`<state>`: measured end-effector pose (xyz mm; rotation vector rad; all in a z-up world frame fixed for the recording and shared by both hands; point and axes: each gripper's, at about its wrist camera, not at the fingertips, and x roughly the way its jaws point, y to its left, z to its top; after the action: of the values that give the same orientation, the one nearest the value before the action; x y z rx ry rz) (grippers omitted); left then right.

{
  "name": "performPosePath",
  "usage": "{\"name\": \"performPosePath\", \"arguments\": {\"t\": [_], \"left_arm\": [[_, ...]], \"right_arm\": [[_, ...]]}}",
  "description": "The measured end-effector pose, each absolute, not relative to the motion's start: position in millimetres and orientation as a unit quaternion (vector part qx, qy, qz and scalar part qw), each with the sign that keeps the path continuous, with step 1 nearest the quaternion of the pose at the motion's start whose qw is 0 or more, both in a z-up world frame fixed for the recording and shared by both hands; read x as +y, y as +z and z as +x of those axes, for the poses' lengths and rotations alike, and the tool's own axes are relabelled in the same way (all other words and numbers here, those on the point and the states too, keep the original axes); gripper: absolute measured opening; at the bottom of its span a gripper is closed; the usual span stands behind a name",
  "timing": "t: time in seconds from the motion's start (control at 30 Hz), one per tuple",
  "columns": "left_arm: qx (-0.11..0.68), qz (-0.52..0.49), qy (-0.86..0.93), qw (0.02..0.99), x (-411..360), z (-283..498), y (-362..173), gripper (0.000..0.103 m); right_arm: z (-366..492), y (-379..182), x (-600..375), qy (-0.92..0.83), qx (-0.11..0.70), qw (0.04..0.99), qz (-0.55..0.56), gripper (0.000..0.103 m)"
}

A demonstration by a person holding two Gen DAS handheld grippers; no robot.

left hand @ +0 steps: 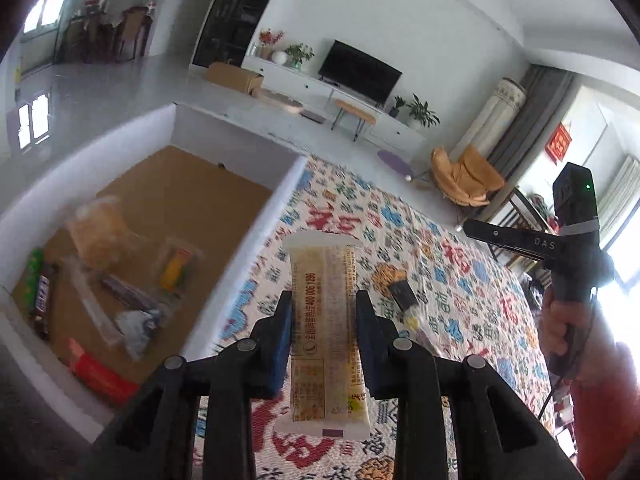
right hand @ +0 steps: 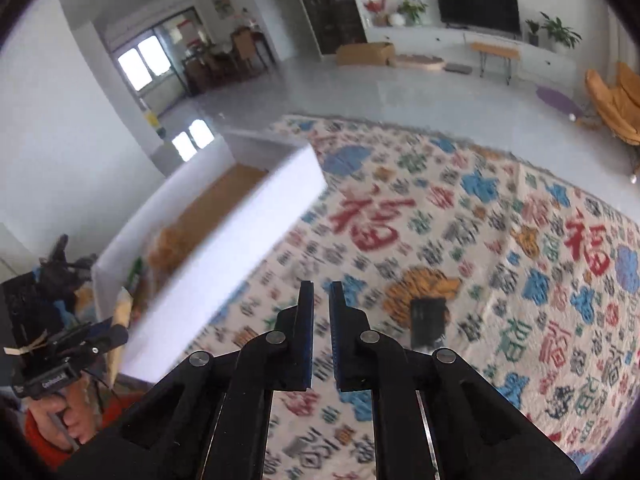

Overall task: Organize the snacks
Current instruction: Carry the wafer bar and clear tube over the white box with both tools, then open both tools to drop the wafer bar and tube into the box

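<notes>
My left gripper (left hand: pixel 323 300) is shut on a long pale yellow snack packet (left hand: pixel 325 320) and holds it upright above the patterned cloth, just right of the white box (left hand: pixel 256 232). The box has a brown floor and holds several snacks, among them a Snickers bar (left hand: pixel 42 300) and a red packet (left hand: pixel 100 374). A dark snack packet (left hand: pixel 402 294) lies on the cloth right of the held packet; it also shows in the right wrist view (right hand: pixel 428 320). My right gripper (right hand: pixel 320 292) is empty, its jaws nearly together, above the cloth, right of the white box (right hand: pixel 240 248).
The patterned cloth (right hand: pixel 500 240) covers the work surface. The hand holding the right gripper (left hand: pixel 576 256) is at the right edge of the left wrist view. Beyond lie a grey floor, a TV unit (left hand: pixel 360 68) and an orange chair (left hand: pixel 464 176).
</notes>
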<state>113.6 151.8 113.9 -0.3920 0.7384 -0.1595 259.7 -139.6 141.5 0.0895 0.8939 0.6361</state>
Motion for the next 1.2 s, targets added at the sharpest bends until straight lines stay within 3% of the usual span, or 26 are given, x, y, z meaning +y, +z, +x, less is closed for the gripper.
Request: {"name": "performPosePath", "arguments": {"t": [0.1, 0.13, 0.17, 0.2, 0.4, 0.43, 0.53, 0.57, 0.77, 0.87, 0.97, 1.0, 1.03, 1.07, 1.1, 1.13, 1.17, 1.2], "left_arm": [[0.347, -0.183, -0.036, 0.919, 186.3, 104.4, 129.1, 0.029], [0.344, -0.186, -0.029, 0.920, 194.8, 100.7, 131.1, 0.029], [0.342, -0.189, -0.024, 0.920, 201.5, 96.4, 132.2, 0.029], [0.341, -0.192, -0.021, 0.920, 206.5, 92.7, 132.5, 0.029], [0.346, -0.198, -0.020, 0.917, 218.1, 82.8, 118.4, 0.029], [0.349, -0.198, -0.020, 0.916, 219.4, 82.2, 115.5, 0.029], [0.355, -0.194, -0.013, 0.914, 226.2, 81.5, 110.7, 0.029], [0.356, -0.194, -0.008, 0.914, 232.6, 82.1, 110.3, 0.029], [0.358, -0.214, 0.027, 0.908, 275.7, 96.5, 101.7, 0.029], [0.373, -0.196, 0.056, 0.905, 288.0, 112.7, 89.3, 0.029], [0.390, -0.167, 0.092, 0.901, 294.6, 125.0, 73.0, 0.031], [0.396, -0.160, 0.105, 0.898, 297.4, 127.6, 67.5, 0.034], [0.401, -0.156, 0.116, 0.895, 300.8, 128.8, 62.8, 0.046], [0.403, -0.154, 0.125, 0.893, 303.5, 128.5, 59.8, 0.065], [0.400, -0.152, 0.136, 0.893, 305.8, 126.1, 58.6, 0.073], [0.392, -0.149, 0.148, 0.896, 307.7, 121.2, 59.1, 0.083], [0.384, -0.143, 0.156, 0.899, 308.6, 116.2, 60.6, 0.086], [0.379, -0.135, 0.163, 0.901, 309.4, 111.6, 62.2, 0.088]], "right_arm": [[259.7, 167.4, -108.8, 0.324, 0.411, 0.851, 0.043, 0.012], [259.7, 166.7, -104.5, 0.316, 0.415, 0.852, 0.037, 0.033], [261.5, 158.6, -101.5, 0.305, 0.431, 0.849, 0.023, 0.077], [263.8, 143.2, -101.0, 0.287, 0.456, 0.843, 0.001, 0.082], [265.1, -12.7, -154.0, 0.148, 0.588, 0.788, -0.105, 0.077], [262.7, -30.1, -165.2, 0.140, 0.597, 0.783, -0.102, 0.067], [252.2, -41.4, -184.0, 0.157, 0.582, 0.794, -0.078, 0.014], [251.8, -39.0, -187.1, 0.164, 0.583, 0.793, -0.065, 0.013], [260.9, 60.7, -155.7, 0.269, 0.510, 0.815, 0.063, 0.013], [266.4, 115.7, -95.0, 0.341, 0.467, 0.811, 0.086, 0.013], [270.4, 133.5, -21.8, 0.398, 0.458, 0.789, 0.101, 0.013], [270.4, 131.6, 4.5, 0.411, 0.458, 0.782, 0.100, 0.013], [270.7, 126.8, 29.6, 0.422, 0.459, 0.775, 0.099, 0.017], [271.4, 120.1, 52.7, 0.431, 0.463, 0.768, 0.101, 0.022], [271.8, 109.0, 73.7, 0.439, 0.469, 0.759, 0.105, 0.030], [272.8, 99.0, 92.1, 0.446, 0.480, 0.748, 0.110, 0.057], [273.5, 89.7, 106.6, 0.447, 0.488, 0.741, 0.112, 0.064], [271.3, 81.3, 115.1, 0.443, 0.492, 0.741, 0.112, 0.064]]}}
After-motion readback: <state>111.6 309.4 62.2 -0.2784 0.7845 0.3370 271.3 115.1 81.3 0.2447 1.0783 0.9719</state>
